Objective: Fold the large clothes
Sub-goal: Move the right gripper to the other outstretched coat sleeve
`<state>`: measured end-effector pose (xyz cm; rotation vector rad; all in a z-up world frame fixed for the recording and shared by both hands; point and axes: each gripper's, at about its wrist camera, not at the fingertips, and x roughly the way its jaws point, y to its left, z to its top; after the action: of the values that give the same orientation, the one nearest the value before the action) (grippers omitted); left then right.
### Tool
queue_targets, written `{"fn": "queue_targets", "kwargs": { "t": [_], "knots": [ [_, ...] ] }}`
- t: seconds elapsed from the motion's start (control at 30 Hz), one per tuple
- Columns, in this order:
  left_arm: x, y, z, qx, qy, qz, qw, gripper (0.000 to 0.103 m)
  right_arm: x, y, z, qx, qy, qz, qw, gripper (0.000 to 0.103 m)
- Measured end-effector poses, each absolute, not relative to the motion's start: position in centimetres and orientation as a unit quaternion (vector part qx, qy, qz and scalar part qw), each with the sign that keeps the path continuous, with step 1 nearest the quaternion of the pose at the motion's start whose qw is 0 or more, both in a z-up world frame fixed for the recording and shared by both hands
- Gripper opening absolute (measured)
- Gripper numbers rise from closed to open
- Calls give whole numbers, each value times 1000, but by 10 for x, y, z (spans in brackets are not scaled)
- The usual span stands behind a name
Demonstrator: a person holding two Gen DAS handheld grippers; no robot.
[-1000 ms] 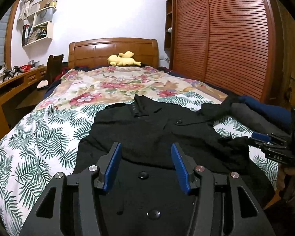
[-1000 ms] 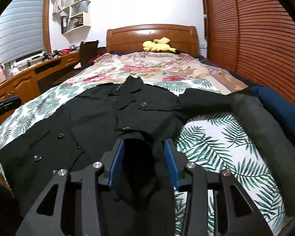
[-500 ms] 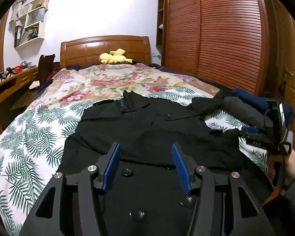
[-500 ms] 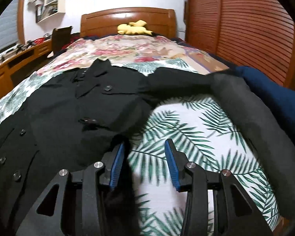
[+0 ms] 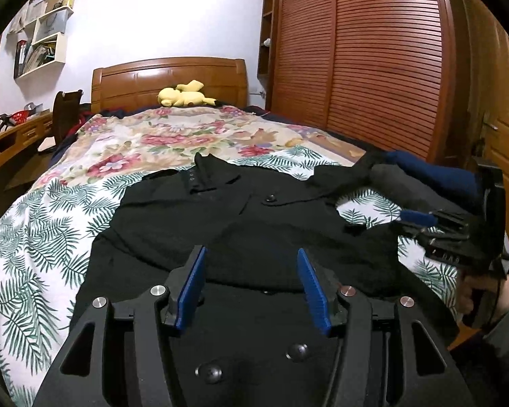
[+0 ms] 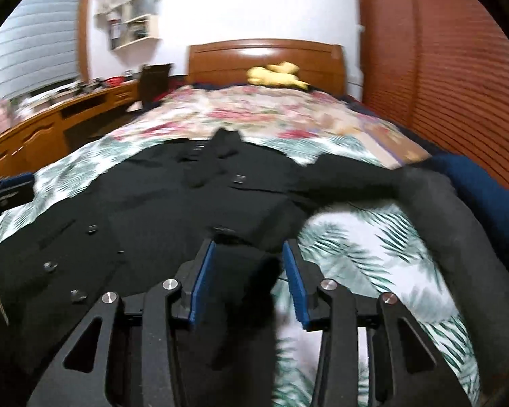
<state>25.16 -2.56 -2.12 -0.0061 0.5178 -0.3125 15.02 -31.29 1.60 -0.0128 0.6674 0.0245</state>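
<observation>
Two fisheye views, each from a camera mounted on a hand-held gripper, look low across a bed from its foot toward the wooden headboard. The left view sits close above a black coat, with the right gripper at its right edge. The right view, blurred, looks from further right. Both share the coat, headboard and yellow soft toy.

Black buttoned coat spread on bed
</observation>
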Motion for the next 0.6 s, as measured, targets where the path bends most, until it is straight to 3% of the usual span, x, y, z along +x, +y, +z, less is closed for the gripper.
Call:
{"fn": "queue_targets", "kwargs": {
  "t": [0.17, 0.43, 0.6],
  "knots": [
    [256, -36, -25, -1, 262, -161, 952, 57, 169, -293, 1, -22, 343, 48, 938, 36],
    [261, -46, -31, 2, 272, -164, 948, 57, 198, -310, -56, 3, 442, 38, 896, 36],
    [264, -51, -33, 13, 272, -157, 949, 57, 190, -311, -57, -1, 442, 38, 896, 36]
  ]
}}
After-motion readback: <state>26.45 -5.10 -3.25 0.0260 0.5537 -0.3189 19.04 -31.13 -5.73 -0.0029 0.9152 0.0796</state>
